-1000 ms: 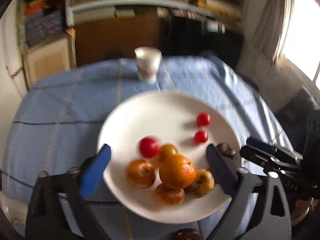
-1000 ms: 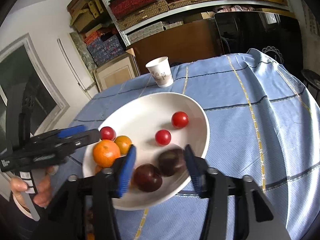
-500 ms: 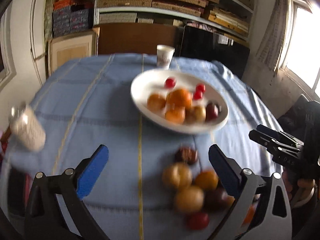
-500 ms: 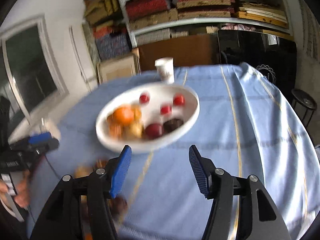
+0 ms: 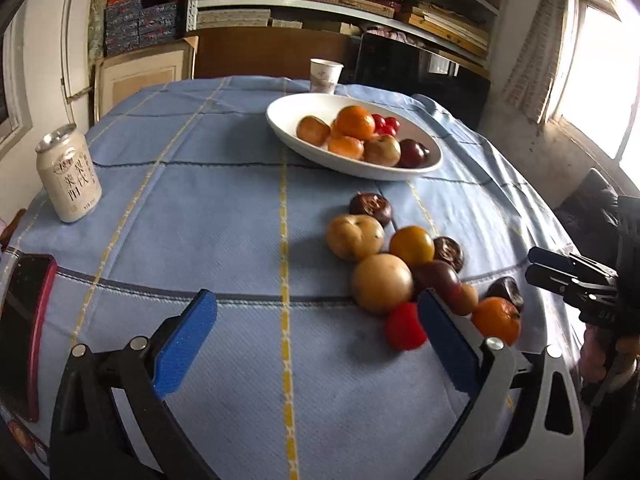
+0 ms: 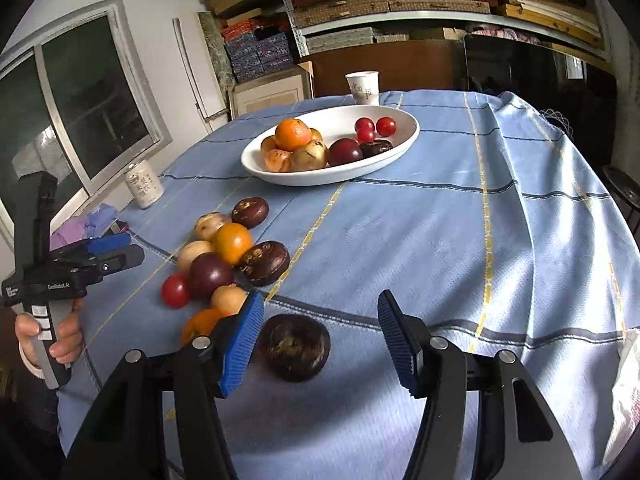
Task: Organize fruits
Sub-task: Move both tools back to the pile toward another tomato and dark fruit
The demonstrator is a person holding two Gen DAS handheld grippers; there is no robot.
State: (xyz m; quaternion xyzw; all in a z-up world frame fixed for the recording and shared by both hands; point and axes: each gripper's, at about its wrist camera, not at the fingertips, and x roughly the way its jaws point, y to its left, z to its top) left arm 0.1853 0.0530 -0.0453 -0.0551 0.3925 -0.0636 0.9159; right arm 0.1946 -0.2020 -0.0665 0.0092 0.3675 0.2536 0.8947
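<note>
dark fruit (image 6: 295, 347) between open right tongs (image 6: 320, 336); left tongs (image 5: 316, 344) open, empty; off-centre squeeze may roll it off the worktop (image 6: 400, 232).

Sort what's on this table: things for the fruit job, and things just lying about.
For the job: loose fruit on the cloth, white bowl holding fruit.

Lying about: drink can, paper cup, phone.

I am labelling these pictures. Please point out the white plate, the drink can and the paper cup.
white plate (image 6: 394, 151): right wrist view, near rim.
drink can (image 5: 69, 178): left wrist view, printed side.
paper cup (image 6: 363, 87): right wrist view, side wall.
</note>
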